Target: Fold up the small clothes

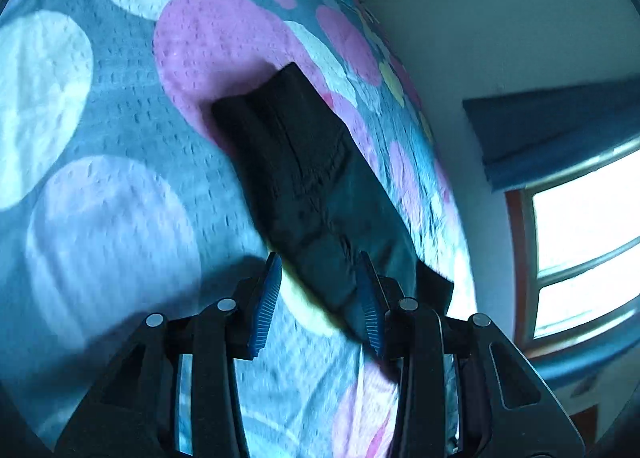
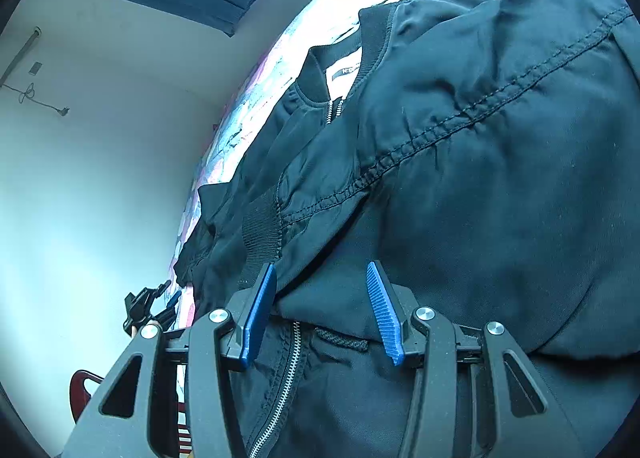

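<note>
A dark navy zip jacket [image 2: 480,162] lies on a bed with a polka-dot cover [image 1: 100,118]. In the left wrist view one sleeve with a black ribbed cuff [image 1: 296,162] stretches away across the cover. My left gripper [image 1: 318,290] is open, its blue pads on either side of the sleeve's near part, not closed on it. My right gripper [image 2: 322,306] is open, right over the jacket body, with a ribbed cuff [image 2: 260,234] by its left pad and the zipper [image 2: 288,374] just below. The left gripper also shows far off in the right wrist view [image 2: 150,304].
A white wall [image 2: 100,178] runs along the bed's edge. A bright window [image 1: 584,250] with a blue blind [image 1: 560,130] is at the right. A dark red chair back [image 2: 82,390] stands beside the bed.
</note>
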The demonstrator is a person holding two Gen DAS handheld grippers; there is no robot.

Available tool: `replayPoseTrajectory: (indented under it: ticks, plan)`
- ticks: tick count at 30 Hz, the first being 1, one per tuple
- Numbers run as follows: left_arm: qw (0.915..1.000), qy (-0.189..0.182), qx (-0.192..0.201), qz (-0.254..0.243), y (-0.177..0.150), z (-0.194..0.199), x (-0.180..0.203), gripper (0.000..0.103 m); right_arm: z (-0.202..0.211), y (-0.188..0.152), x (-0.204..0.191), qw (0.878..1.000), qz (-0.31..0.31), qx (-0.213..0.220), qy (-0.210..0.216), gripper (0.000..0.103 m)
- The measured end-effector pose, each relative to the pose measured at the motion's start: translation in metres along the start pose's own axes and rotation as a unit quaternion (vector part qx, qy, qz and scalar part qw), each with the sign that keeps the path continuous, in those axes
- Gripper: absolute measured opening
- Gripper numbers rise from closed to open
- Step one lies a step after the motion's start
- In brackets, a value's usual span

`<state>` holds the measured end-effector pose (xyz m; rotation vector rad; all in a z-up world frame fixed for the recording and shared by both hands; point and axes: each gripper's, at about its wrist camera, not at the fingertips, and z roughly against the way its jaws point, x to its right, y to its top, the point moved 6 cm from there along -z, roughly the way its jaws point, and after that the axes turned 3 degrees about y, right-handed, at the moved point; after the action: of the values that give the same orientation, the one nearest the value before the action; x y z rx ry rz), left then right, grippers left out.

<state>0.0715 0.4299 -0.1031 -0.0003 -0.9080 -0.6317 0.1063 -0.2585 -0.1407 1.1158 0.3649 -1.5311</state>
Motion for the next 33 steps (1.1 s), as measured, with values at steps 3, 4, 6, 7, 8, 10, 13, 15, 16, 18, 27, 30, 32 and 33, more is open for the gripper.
replayPoseTrajectory:
  ticks: [3,4,6,7,8,10,13,15,16,18,27,30,32,33]
  plan:
    - [0.9995,-0.015,0.0,0.027,0.012,-0.013,-0.007,0.037,0.002,0.0,-0.001,1.0,-0.001,0.002,0.0,0.048]
    - [0.9994,-0.02,0.003,0.029,0.015,-0.015,-0.005,0.036,0.002,-0.001,-0.001,1.0,-0.001,0.003,0.0,0.048]
    - [0.9996,-0.012,0.002,0.024,0.019,-0.021,-0.004,0.035,0.004,-0.002,-0.001,1.0,-0.001,0.004,-0.001,0.048]
    - [0.9998,-0.004,0.0,0.022,0.02,-0.024,-0.004,0.031,0.005,-0.002,-0.001,1.0,0.0,0.005,0.0,0.048]
    - [0.9997,-0.001,-0.002,0.023,0.022,-0.024,-0.006,0.029,0.005,-0.003,-0.001,1.0,-0.001,0.006,0.0,0.048]
    - [0.9997,-0.003,0.001,0.025,0.02,-0.021,-0.003,0.029,0.006,-0.003,-0.001,1.0,-0.002,0.007,0.0,0.048]
    - [0.999,0.022,0.037,0.009,0.032,-0.005,-0.012,0.034,0.007,-0.004,-0.002,1.0,-0.003,0.01,-0.002,0.049]
    - [0.9984,0.033,0.045,-0.005,0.038,-0.002,-0.014,0.04,0.007,-0.004,-0.002,1.0,-0.002,0.01,-0.002,0.051]
    - [0.9987,0.03,0.041,-0.004,0.042,-0.004,-0.015,0.042,0.007,-0.004,-0.003,1.0,-0.002,0.011,-0.001,0.053]
    - [0.9991,0.019,0.036,-0.008,0.047,-0.011,-0.009,0.05,0.007,-0.005,-0.005,1.0,0.0,0.012,-0.003,0.054]
    - [0.9954,0.073,0.022,-0.057,0.062,-0.035,0.007,0.029,0.006,-0.005,-0.006,1.0,0.006,0.017,-0.005,0.056]
    - [0.995,0.082,0.024,-0.052,0.061,-0.03,0.007,0.014,0.006,-0.004,-0.006,1.0,0.009,0.02,-0.005,0.056]
    - [0.9925,0.093,0.043,-0.066,0.06,-0.018,0.018,0.01,0.007,-0.004,-0.006,1.0,0.01,0.02,-0.005,0.056]
    - [0.9905,0.099,0.056,-0.078,0.059,-0.008,0.029,0.01,0.007,-0.004,-0.006,1.0,0.01,0.02,-0.004,0.056]
